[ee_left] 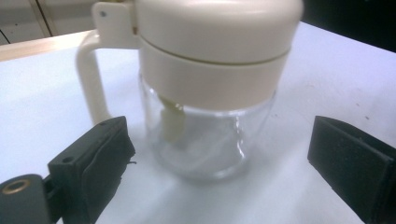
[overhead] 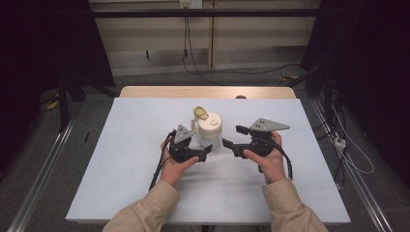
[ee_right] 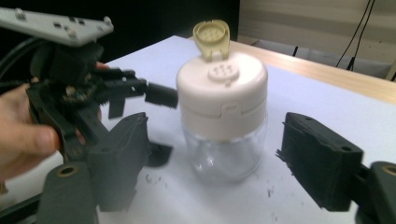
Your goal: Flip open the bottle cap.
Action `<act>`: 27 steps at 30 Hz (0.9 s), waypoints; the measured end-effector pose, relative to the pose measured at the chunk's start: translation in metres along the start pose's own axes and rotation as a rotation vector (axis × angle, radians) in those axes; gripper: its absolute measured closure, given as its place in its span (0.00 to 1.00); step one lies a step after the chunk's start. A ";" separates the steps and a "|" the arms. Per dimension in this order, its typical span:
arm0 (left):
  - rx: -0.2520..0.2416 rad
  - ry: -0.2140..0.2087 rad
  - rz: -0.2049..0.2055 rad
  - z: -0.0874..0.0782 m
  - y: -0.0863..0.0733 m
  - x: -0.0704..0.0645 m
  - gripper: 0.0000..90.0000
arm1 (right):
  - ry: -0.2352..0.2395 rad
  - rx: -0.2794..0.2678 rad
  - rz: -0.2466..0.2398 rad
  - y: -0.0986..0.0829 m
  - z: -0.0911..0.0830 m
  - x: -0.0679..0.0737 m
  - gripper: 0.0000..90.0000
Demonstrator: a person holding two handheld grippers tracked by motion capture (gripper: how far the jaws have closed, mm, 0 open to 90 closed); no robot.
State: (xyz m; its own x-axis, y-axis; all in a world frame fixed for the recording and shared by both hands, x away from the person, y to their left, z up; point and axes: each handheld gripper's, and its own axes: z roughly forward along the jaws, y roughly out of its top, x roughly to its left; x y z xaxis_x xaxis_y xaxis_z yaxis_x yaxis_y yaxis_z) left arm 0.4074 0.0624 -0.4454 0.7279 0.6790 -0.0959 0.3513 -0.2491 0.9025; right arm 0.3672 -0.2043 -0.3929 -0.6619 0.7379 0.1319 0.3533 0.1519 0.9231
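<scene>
Jar: a glass jar (overhead: pixel 210 129) with a cream lid is seen upright near the middle of the surface (overhead: pixel 121 159), nearer its far edge; the yellowish flip cap (ee_right: pixel 211 37) is raised.
Left claw: the left claw (overhead: pixel 207 152) is held wide, just beside the jar, not touching.
Right claw: the right claw (overhead: pixel 233 137) is spread wide, jar framed between the jaws, apart.
</scene>
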 end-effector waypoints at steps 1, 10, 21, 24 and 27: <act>0.002 -0.008 -0.004 -0.005 -0.001 0.002 0.06 | -0.001 0.007 -0.003 -0.002 -0.001 0.000 0.24; 0.023 -0.016 0.001 -0.045 -0.014 0.020 0.06 | -0.005 0.067 -0.013 -0.029 -0.013 0.002 0.20; -0.003 0.013 -0.029 -0.088 -0.028 0.043 0.06 | -0.041 0.089 0.011 -0.052 -0.034 -0.005 0.19; -0.005 0.021 -0.033 -0.098 -0.031 0.048 0.06 | -0.048 0.089 0.009 -0.057 -0.041 -0.005 0.20; -0.005 0.026 -0.034 -0.106 -0.035 0.052 0.06 | -0.054 0.095 0.009 -0.061 -0.047 -0.006 0.20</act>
State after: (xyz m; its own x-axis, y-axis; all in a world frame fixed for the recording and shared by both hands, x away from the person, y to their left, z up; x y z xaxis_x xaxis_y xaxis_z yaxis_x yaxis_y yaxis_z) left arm 0.3701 0.1795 -0.4367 0.7001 0.7046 -0.1155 0.3722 -0.2222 0.9011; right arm 0.3183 -0.2491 -0.4333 -0.6223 0.7738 0.1182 0.4224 0.2049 0.8829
